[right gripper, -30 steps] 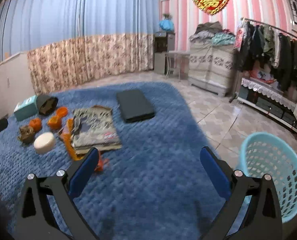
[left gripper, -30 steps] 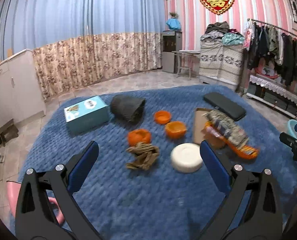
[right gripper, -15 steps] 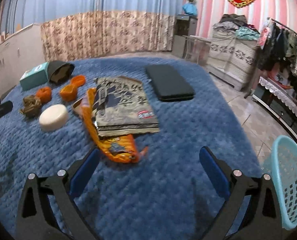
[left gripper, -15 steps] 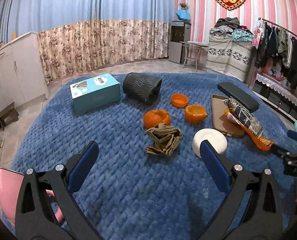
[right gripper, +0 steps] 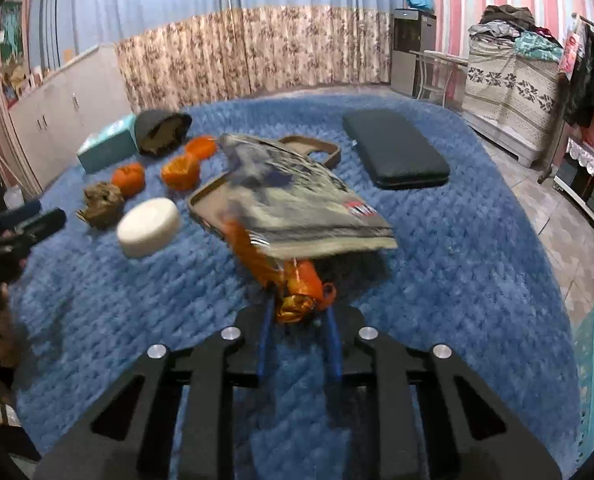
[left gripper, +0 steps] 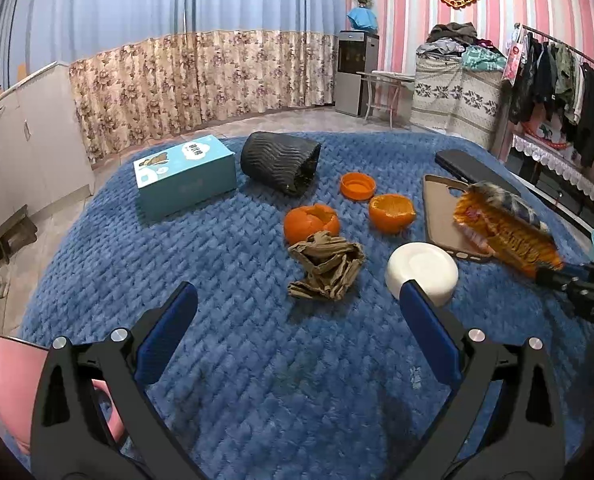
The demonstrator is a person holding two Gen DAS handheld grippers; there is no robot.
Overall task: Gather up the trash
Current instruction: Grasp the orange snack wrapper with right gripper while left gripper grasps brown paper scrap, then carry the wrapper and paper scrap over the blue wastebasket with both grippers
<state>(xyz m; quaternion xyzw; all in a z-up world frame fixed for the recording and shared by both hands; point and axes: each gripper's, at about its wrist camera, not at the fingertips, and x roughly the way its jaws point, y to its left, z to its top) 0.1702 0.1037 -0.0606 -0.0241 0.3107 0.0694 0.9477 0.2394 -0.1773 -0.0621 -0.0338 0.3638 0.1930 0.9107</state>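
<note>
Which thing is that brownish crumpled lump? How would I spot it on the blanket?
Start at the blue blanket. Near its middle, just in front of the peeled orange and left of the white round dish, lies the crumpled brown paper. It alone is drab, creased and shapeless.

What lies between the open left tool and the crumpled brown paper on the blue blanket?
Only bare blue blanket lies between the left tool and the crumpled brown paper, as the left wrist view shows.

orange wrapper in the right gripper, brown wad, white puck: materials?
Wrapper: looks like glossy foil-plastic film; it shines and crinkles in the right gripper.
Wad: likely matte brown paper, sharp creases.
Puck: smooth, matte white; plastic or foam, unclear.
</note>
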